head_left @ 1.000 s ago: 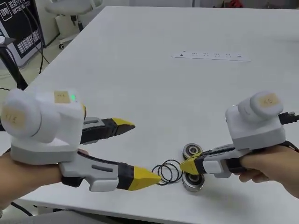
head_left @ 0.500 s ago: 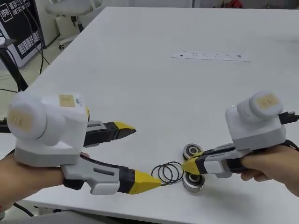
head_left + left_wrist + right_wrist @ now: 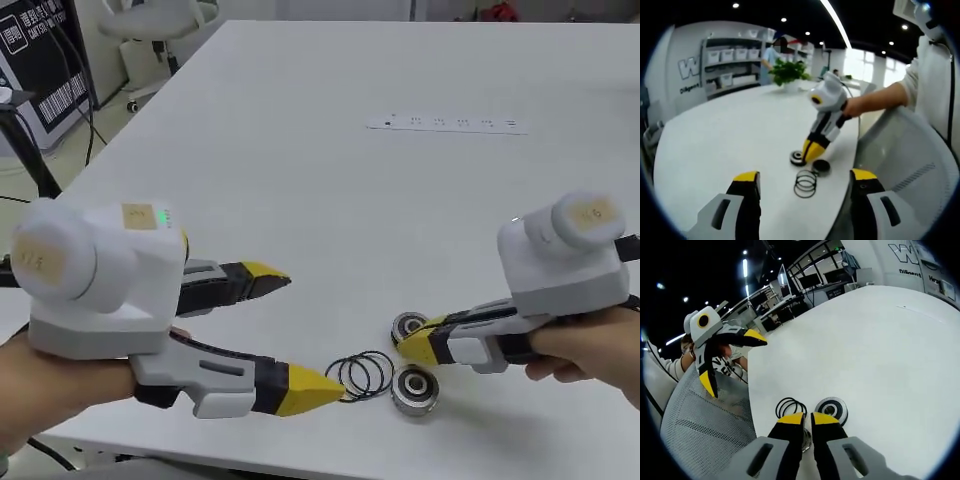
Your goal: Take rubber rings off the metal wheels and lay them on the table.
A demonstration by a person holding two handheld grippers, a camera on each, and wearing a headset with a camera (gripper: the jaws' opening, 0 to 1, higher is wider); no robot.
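The left gripper (image 3: pixel 288 332) hovers with its jaws spread wide, one tip just left of the loose rubber rings (image 3: pixel 365 372) lying at the near edge of the worktop (image 3: pixel 330 180). The right gripper (image 3: pixel 807 418), jaws drawn together on nothing visible, points between the near metal wheel (image 3: pixel 414 388) and the far metal wheel (image 3: pixel 407 325), probably to reach the next ring. Whether either wheel carries a ring cannot be determined.

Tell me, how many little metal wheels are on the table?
2. One wheel lies beside the black rings near the front edge of the table; the other wheel sits behind it, partly hidden by the right gripper.
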